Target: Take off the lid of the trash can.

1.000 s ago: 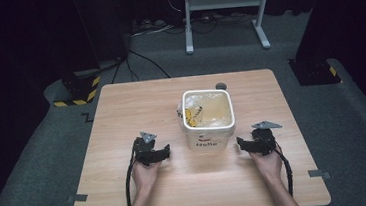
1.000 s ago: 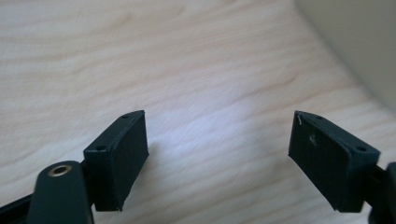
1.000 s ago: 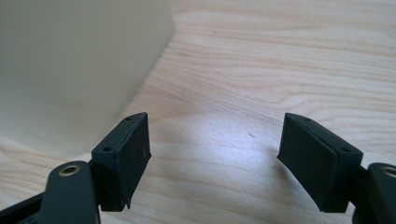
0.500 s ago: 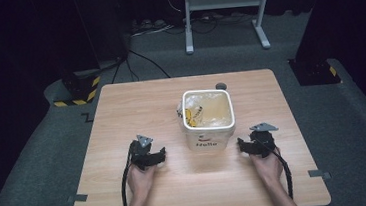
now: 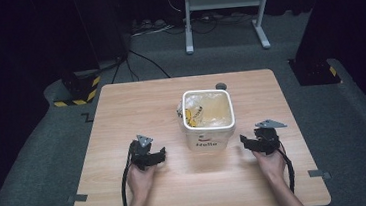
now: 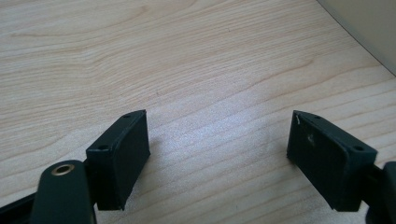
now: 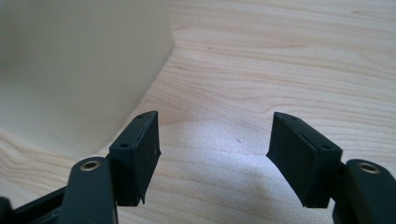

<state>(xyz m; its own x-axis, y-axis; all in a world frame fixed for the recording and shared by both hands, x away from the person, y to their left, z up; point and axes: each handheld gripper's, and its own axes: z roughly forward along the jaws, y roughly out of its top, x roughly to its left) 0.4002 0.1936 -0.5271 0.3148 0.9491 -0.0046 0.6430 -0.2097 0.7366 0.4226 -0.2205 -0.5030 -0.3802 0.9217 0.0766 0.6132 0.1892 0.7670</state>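
A white tub (image 5: pixel 208 118) stands at the middle of the high view on the wooden table (image 5: pixel 121 108), its mouth upward; inside lie clear wrap and something yellow, too small to make out. A dark word is printed on its near wall. A small dark round thing (image 5: pixel 220 85) sits on the table just behind the tub.

The left tongs (image 5: pixel 161 154) lie low over the table at lower left of centre, held in a hand (image 5: pixel 141 179), pointing toward the tub and apart from it. In the left gripper view the left tongs (image 6: pixel 217 149) stand released, bare wood between the jaws, and the tub's wall fills the upper right corner.

The right tongs (image 5: pixel 243 142) are at lower right of centre, held in the other hand (image 5: pixel 270 164), just beside the tub's right wall. In the right gripper view the right tongs (image 7: pixel 214 151) are released with nothing between the jaws, which have just been closing a little; the tub's wall rises at upper left
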